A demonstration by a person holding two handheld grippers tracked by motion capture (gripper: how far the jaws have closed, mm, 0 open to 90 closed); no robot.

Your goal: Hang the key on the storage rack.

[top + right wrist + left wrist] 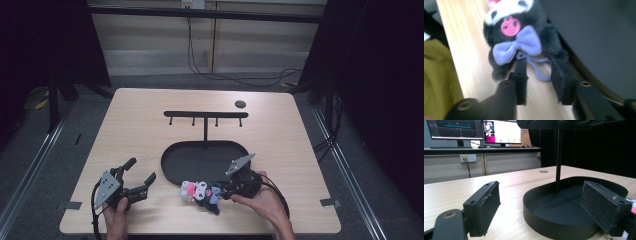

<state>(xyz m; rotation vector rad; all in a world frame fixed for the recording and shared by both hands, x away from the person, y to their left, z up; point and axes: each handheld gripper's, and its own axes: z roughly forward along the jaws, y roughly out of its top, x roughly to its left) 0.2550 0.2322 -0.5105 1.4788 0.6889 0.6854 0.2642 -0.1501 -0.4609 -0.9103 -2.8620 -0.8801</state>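
A small black plush toy (202, 191) with a white face, pink parts and a purple bow lies on the table just in front of the black oval tray (172, 160). My right gripper (220, 192) points left at it from the toy's right side. In the right gripper view the toy (516, 32) is just beyond the jaw tips, and its thin purple loop (537, 71) lies in the narrow gap of my right gripper (537, 62), with neither pad touching it. My left gripper (141, 170) stands open and empty left of the tray, facing my left gripper view's tray wall (544, 220).
From the tray rises a thin post bearing a black bar with several hooks (205, 114). A small dark disc (240, 104) sits at the table's far right. Black curtains flank the table. A yellow-green cloth (434, 75) shows past the near table edge.
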